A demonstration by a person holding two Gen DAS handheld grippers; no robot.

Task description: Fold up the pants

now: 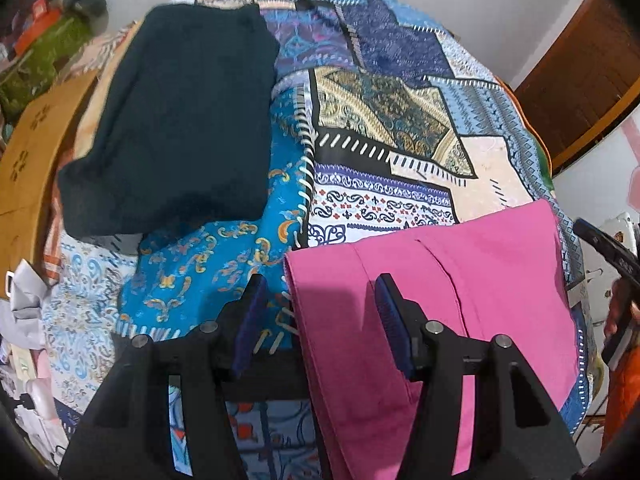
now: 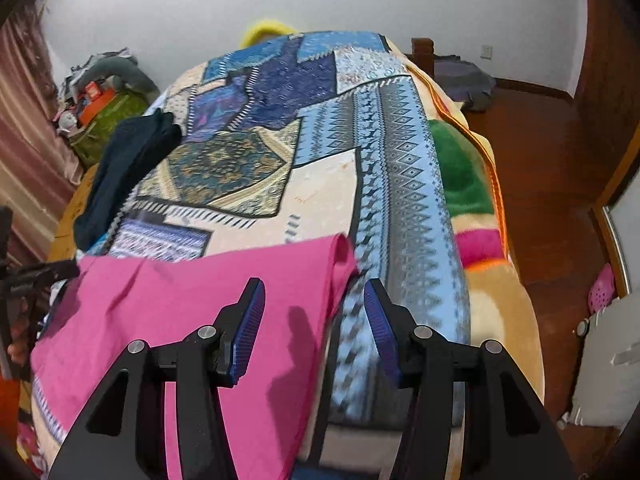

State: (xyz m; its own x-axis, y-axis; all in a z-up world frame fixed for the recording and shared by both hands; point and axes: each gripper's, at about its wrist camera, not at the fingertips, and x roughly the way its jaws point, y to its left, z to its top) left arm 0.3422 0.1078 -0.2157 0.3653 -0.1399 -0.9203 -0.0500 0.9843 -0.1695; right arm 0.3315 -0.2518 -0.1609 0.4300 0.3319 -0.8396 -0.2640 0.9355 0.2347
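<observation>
Pink pants lie flat on the patterned bedspread at the near edge of the bed, and hang over it. They also show in the right wrist view. My left gripper is open and empty, hovering over the pants' left edge. My right gripper is open and empty, straddling the pants' right edge without touching it. A folded dark garment lies at the far left of the bed; it also shows in the right wrist view.
A wooden bed frame runs along the left. Cluttered boxes and bags stand by the far left wall. A fleece blanket hangs off the bed's right side above the wooden floor. A white object is at right.
</observation>
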